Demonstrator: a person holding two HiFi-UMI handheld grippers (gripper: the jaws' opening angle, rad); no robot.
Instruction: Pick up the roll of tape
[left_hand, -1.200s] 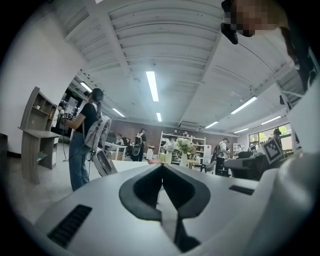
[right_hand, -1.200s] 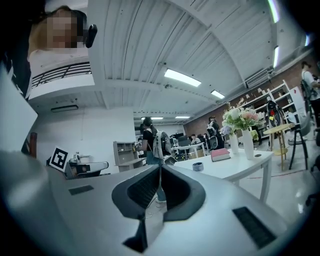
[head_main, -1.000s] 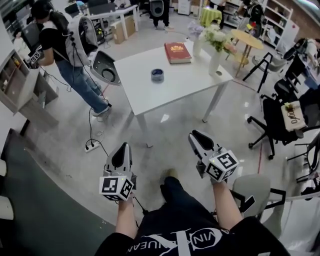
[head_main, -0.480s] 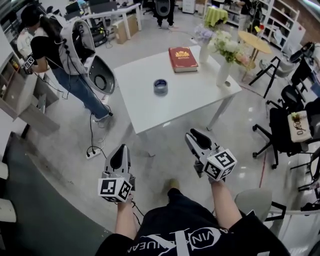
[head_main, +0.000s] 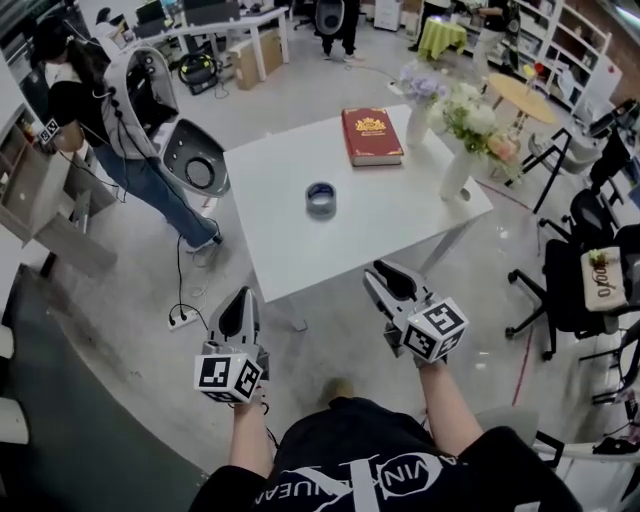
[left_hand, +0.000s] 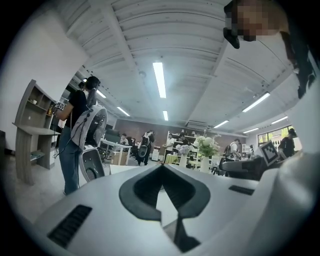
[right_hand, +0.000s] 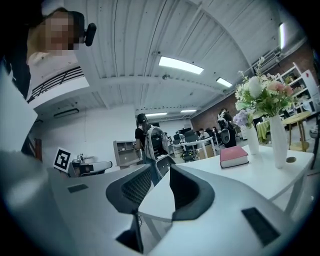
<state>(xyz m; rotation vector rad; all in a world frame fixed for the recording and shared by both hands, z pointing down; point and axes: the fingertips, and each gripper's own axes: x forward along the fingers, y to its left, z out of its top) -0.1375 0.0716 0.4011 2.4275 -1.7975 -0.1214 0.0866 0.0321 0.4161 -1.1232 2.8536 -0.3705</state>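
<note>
**White table (head_main: 385, 235) ahead, roll of tape (head_main: 321, 198) not yet within reach**

Logged roll of tape lying flat near the middle of the table, nearer than the red book (head_main: 372, 136) at the table's far side. Well apart from both tools.

Read right gripper (head_main: 377, 272) as spread wide, jaws having just opened further, nothing between them. Held just short of the table's near edge. Read left gripper (head_main: 243, 295) as closed tip to tip and empty, short of that same edge and off toward the table's left corner.

Step in hand, as judged: approach with the right.
- Carry on over the near edge with the jaws kept wide.
- Tip down from level above the roll.
- Set one jaw in the core and one outside the wall, then squeeze and lift straight up.
- Stay clear of the vase (head_main: 457, 175) at the table's right side.

Hard to make out:
- Could not find the tape in either gripper view, with the tabletop seen nearly edge-on there.
- Could not judge wall thickness or how much tape is left.
</note>
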